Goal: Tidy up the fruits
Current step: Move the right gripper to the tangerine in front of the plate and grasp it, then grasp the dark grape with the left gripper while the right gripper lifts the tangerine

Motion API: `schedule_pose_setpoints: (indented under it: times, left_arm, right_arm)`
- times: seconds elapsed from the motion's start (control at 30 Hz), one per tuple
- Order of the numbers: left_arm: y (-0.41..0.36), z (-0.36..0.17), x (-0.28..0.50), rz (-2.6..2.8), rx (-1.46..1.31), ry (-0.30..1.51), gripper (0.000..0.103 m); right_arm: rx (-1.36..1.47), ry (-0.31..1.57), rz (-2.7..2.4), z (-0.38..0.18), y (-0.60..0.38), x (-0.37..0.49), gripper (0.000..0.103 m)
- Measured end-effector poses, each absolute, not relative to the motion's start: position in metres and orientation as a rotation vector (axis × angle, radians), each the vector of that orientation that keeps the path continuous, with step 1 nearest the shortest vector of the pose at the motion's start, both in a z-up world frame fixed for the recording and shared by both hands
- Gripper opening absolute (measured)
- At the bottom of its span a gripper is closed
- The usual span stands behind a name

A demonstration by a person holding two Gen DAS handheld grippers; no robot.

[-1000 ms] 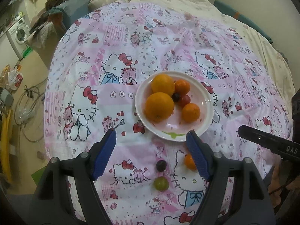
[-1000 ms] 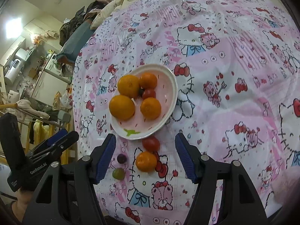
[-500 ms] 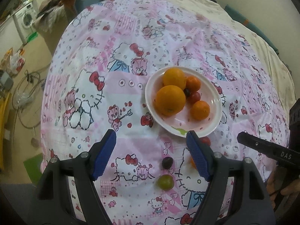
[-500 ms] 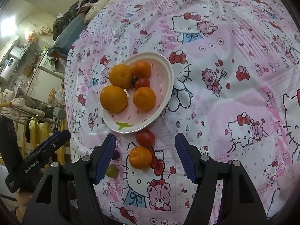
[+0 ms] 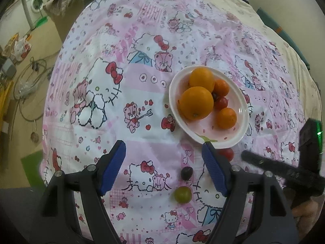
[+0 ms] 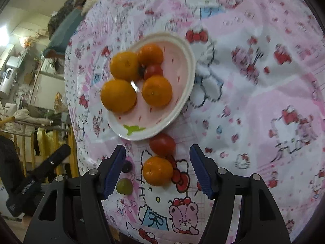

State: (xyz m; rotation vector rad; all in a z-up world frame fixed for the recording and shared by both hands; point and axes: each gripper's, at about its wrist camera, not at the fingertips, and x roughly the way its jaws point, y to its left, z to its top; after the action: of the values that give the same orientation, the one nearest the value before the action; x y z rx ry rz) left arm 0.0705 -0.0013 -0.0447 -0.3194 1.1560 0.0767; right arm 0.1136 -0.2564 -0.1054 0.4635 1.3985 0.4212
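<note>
A white plate (image 5: pixel 223 137) (image 6: pixel 189 67) on the pink cartoon cloth holds two big oranges (image 5: pixel 196 103), two small tangerines (image 5: pixel 226 118), a cherry tomato (image 5: pixel 221 103) and a dark grape. Loose on the cloth in front of it lie a red tomato (image 6: pixel 162 146), a tangerine (image 6: pixel 157 170), a dark grape (image 5: pixel 186 172) and a green grape (image 5: pixel 183 194). My right gripper (image 6: pixel 157 148) hangs open over the loose tomato and tangerine, with its pads clear of both. My left gripper (image 5: pixel 163 145) is open and empty; both grapes show just inside its right finger (image 5: pixel 213 168).
The pink printed cloth (image 5: pixel 142 40) covers a rounded bed surface that drops off at the left. Beyond that edge are a floor with cables (image 5: pixel 26 77) and a washing machine (image 5: pixel 37 2). Shelves and hanging clothes (image 6: pixel 30 118) stand at the left of the right wrist view.
Both grippers have sunk toward the cloth, so the fruit looks larger. In the left wrist view the plate has slid to the right. Jaw widths are unchanged.
</note>
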Motion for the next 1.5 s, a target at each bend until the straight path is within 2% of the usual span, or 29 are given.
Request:
schedule_pose_setpoints:
  times: [0.37,0.47,0.5,0.87,1.07,1.23,1.3,1.43,1.47,1.5]
  left_arm:
    - [-0.006,-0.055,0.074,0.047,-0.347,1.214,0.074]
    - [-0.008,-0.058,0.075,0.055,-0.330,1.221,0.074]
    - [-0.009,-0.059,0.075,0.055,-0.327,1.224,0.074]
    - [-0.026,-0.084,0.078,0.053,-0.243,1.294,0.072]
    - [-0.057,-0.107,0.082,-0.011,-0.150,1.367,0.055]
    - [-0.084,-0.124,0.092,-0.034,-0.059,1.414,0.046]
    - [-0.091,-0.130,0.094,-0.035,-0.018,1.427,0.038]
    - [-0.102,-0.136,0.096,-0.035,0.044,1.426,0.031]
    - [-0.104,-0.136,0.096,-0.040,0.048,1.423,0.018]
    - [-0.107,-0.136,0.096,-0.048,0.049,1.421,0.017]
  right_arm:
    - [0.249,1.537,0.465,-0.137,-0.213,0.098,0.067]
    - [0.205,1.547,0.462,-0.138,-0.212,0.098,0.056]
    - [0.197,1.544,0.464,-0.137,-0.212,0.098,0.045]
    - [0.313,1.475,0.509,-0.111,-0.244,0.097,0.044]
    - [0.358,1.383,0.483,-0.088,-0.265,0.099,0.044]
    - [0.384,1.362,0.462,-0.083,-0.276,0.100,0.044]
    - [0.393,1.353,0.459,-0.080,-0.280,0.099,0.044]
    - [0.410,1.347,0.445,-0.079,-0.287,0.100,0.044]
    - [0.412,1.346,0.443,-0.080,-0.287,0.099,0.044]
    - [0.412,1.345,0.443,-0.079,-0.288,0.100,0.044]
